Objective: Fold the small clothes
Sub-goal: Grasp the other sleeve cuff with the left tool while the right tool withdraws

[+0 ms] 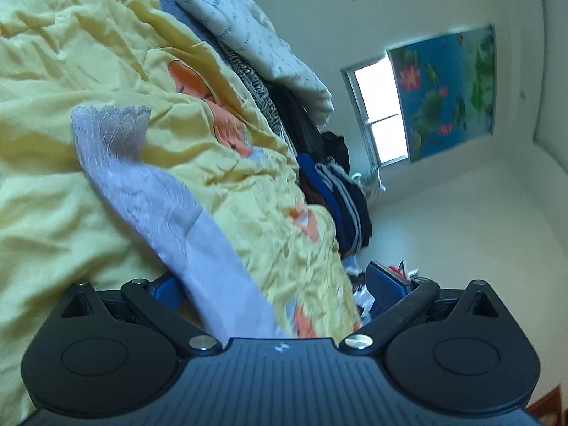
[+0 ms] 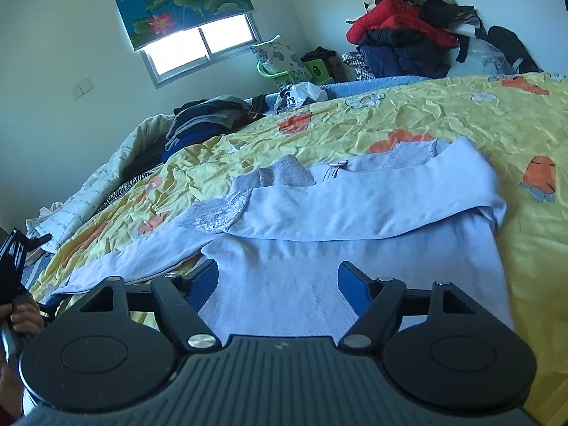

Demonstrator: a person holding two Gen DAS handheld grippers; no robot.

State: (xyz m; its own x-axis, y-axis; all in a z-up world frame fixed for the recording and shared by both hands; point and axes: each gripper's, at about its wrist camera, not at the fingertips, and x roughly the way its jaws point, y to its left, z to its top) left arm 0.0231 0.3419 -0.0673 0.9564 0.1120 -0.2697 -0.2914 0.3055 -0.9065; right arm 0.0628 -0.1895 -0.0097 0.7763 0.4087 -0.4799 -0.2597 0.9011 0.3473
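Observation:
A pale lavender long-sleeved top (image 2: 319, 255) lies flat on the yellow carrot-print sheet (image 2: 461, 127). One sleeve with a lace cuff (image 2: 216, 213) is folded across its chest. My right gripper (image 2: 278, 280) is open just above the top's body, and its blue pads (image 2: 351, 280) are apart from the cloth. In the left wrist view the picture is rolled sideways. The other sleeve (image 1: 198, 234), with its lace cuff (image 1: 110, 127), runs down between the fingers of my left gripper (image 1: 275, 287). That gripper is open wide and its pads do not press the sleeve.
A heap of red and dark clothes (image 2: 408, 32) is piled at the far wall. A stack of dark folded clothes (image 2: 209, 113) and a white quilt (image 2: 106, 177) lie along the bed's left side. A hand (image 2: 21, 316) holds the left gripper at the frame's left edge.

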